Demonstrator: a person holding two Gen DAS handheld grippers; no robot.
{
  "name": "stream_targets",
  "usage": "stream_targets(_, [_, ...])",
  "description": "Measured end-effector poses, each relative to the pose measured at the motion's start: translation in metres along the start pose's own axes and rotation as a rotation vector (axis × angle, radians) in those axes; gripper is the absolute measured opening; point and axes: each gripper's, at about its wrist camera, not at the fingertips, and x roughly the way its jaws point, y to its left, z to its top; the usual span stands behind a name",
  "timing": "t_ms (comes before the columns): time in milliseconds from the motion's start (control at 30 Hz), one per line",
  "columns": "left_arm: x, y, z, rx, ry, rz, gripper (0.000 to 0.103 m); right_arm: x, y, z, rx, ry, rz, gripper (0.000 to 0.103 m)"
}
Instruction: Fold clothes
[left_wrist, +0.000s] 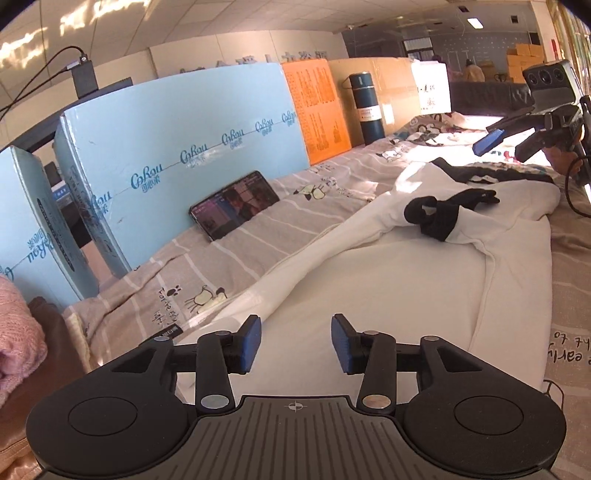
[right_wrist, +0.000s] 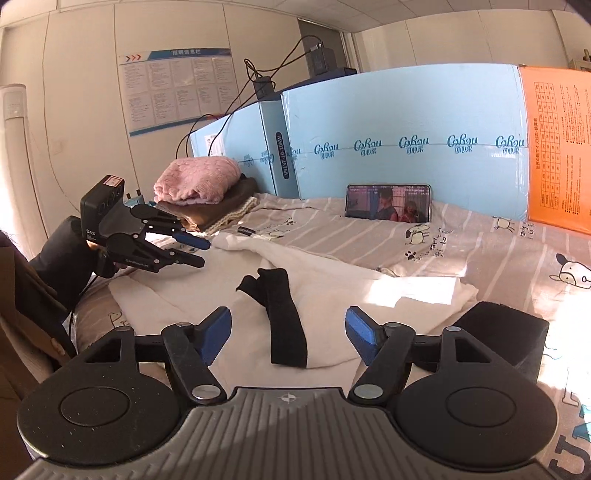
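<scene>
While both grippers hang w/ fingers spread, empty, we'd pinch the white sweatshirt (left_wrist: 388, 280) sleeve (left_wrist: 295, 273) w/ left gripper (left_wrist: 295, 343), right gripper (right_wrist: 288, 332) at black cuff (right_wrist: 284, 317), folding inward smoothly.

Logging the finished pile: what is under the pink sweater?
The pink sweater lies on a folded brown garment, with a cream knitted edge lower in the stack. Anything beneath that is covered.

White garment's (left_wrist: 388, 280) near hem behind the left gripper (left_wrist: 295, 345) — phone (right_wrist: 388, 203) screen blurred
</scene>
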Motion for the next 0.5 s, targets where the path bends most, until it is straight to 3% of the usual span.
stream_targets(67, [0.0, 0.006, 0.0, -0.026, -0.007, 0.049, 0.066, -0.002, 0.005, 0.007, 0.002, -0.042, 0.002, 0.079])
stream_targets(267, [0.01, 0.025, 0.002, -0.096, -0.002, 0.181, 0.07, 0.023, 0.012, 0.024, 0.059, -0.107, -0.002, 0.086])
stream_targets(333, [0.015, 0.031, 0.006, -0.139, -0.013, 0.218, 0.086, 0.034, 0.013, 0.025, 0.095, -0.116, 0.018, 0.086])
stream_targets(400, [0.026, 0.037, 0.012, -0.177, 0.004, 0.256, 0.091, 0.051, 0.015, 0.026, 0.145, -0.095, 0.038, 0.086])
stream_targets(500, [0.047, 0.044, 0.011, -0.219, 0.075, 0.279, 0.091, 0.077, 0.02, 0.027, 0.213, -0.037, 0.038, 0.087])
